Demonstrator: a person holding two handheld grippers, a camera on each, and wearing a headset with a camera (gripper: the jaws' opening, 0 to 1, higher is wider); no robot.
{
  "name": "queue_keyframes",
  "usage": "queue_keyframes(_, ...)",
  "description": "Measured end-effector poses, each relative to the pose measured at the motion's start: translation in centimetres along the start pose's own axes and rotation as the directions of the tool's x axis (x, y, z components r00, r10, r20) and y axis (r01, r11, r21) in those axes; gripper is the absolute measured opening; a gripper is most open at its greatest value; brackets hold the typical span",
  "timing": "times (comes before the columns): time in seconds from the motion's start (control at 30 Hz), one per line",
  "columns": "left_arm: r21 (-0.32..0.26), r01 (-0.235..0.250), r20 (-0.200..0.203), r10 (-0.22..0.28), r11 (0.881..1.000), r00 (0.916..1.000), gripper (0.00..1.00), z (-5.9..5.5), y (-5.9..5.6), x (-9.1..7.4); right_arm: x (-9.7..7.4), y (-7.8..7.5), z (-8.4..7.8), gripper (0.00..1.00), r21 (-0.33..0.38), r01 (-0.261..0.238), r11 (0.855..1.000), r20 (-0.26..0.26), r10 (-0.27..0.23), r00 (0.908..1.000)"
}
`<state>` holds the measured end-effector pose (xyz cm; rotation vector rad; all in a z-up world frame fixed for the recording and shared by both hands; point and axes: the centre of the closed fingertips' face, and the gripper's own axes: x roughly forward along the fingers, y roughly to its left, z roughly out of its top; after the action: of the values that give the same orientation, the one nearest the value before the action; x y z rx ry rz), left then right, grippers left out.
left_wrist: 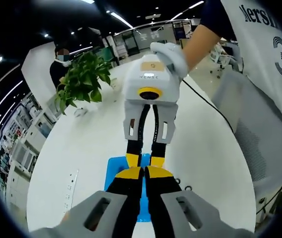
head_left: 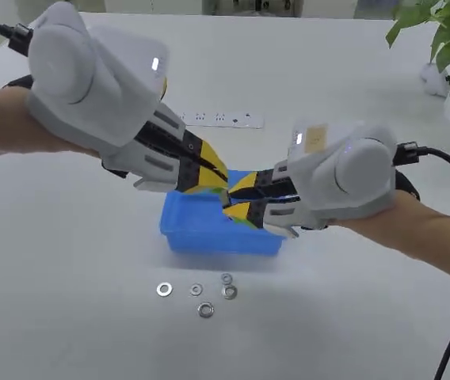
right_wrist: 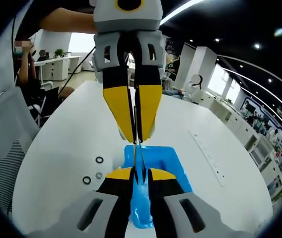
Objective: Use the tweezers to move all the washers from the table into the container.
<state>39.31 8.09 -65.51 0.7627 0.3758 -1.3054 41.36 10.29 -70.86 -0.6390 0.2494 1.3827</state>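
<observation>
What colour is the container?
Blue. The container shows best in the head view, under the jaws.

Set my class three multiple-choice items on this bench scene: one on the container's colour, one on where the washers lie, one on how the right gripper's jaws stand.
1. What colour is the container?
A. blue
B. red
C. black

2. Where do the washers lie?
A. inside the container
B. on a shelf
C. on the table, outside the container

3. How do the right gripper's jaws stand?
A. spread wide
B. shut on the tweezers
C. shut on a washer

Answers:
1 A: its walls are blue.
2 C: they rest on the bare tabletop, on the person's side of the container.
3 B: in the right gripper view, the jaws pinch the thin tweezers between them.
</observation>
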Motion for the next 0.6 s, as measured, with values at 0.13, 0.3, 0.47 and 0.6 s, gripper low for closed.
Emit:
queue_keyframes(0.13, 0.002, -0.004, 0.017, 0.004, 1.0, 0.9999, 0.05, 1.0, -1.7, -0.5, -0.8, 2.1, 0.8, 0.12, -0.033, -0.039, 0.999, -0.001, 0.039, 0.9993)
queue_keyframes(0.3, 0.011, -0.004, 0.026, 0.004, 1.0, 0.9997, 0.05, 2.0, -3.1, -1.3, -1.2, 3.4, 1.5, 0.12, -0.046, -0.047, 0.998, -0.005, 0.046, 0.9989)
queue_keyframes(0.47, 0.014, -0.001, 0.029, 0.0, 1.0, 0.9996, 0.05, 2.5, -4.4, -2.0, -1.5, 4.9, 1.8, 0.11, -0.037, -0.069, 0.997, -0.006, 0.069, 0.9976)
queue_keyframes(0.6, -0.001, 0.002, 0.041, -0.002, 1.0, 0.9992, 0.05, 2.5, -5.5, -2.3, -1.6, 6.2, 2.1, 0.11, -0.021, -0.082, 0.996, 0.007, 0.083, 0.9966)
